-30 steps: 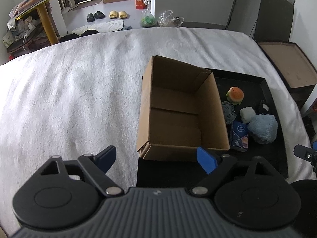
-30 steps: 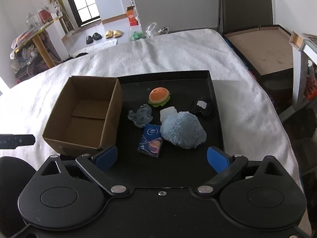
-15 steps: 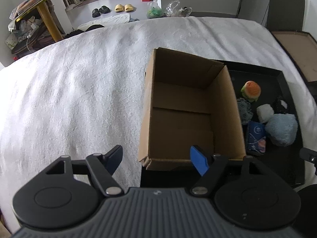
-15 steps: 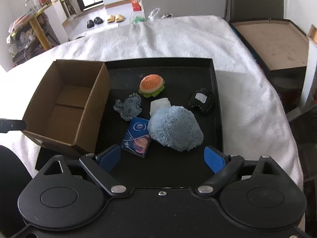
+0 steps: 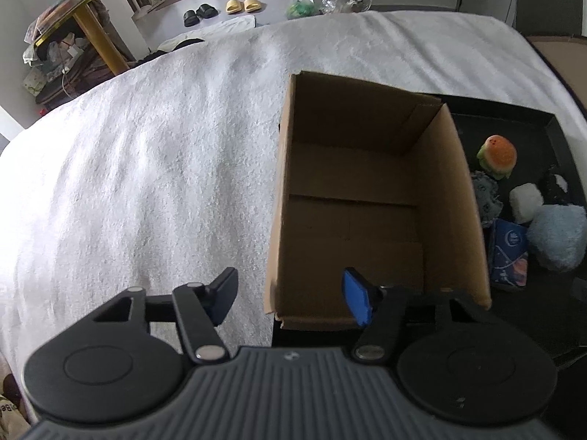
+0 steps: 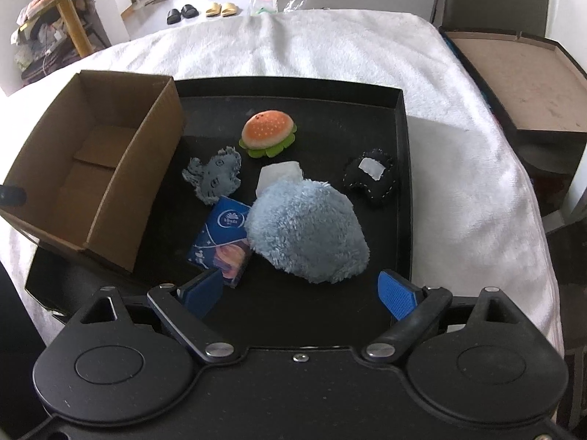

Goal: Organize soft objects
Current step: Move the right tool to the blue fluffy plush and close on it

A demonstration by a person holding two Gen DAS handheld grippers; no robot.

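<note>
An empty cardboard box (image 5: 367, 198) (image 6: 91, 168) stands at the left end of a black tray (image 6: 401, 168). On the tray lie a burger plush (image 6: 268, 132), a grey felt piece (image 6: 214, 178), a white soft block (image 6: 280, 174), a black felt piece (image 6: 372, 179), a blue tissue pack (image 6: 222, 238) and a big fluffy blue plush (image 6: 308, 231). My right gripper (image 6: 299, 293) is open, just short of the blue plush. My left gripper (image 5: 290, 299) is open, its fingers astride the box's near left corner, above it.
The tray lies on a bed with a white fleecy cover (image 5: 146, 168). A flat brown box lid (image 6: 521, 84) stands off the bed's right side. A yellow-legged table (image 5: 84, 25) and slippers (image 5: 242, 3) are on the floor beyond.
Both grippers have moved forward and lower. The right one has closed in on the blue plush and tissue pack; the left one has come up to the box's near edge.
</note>
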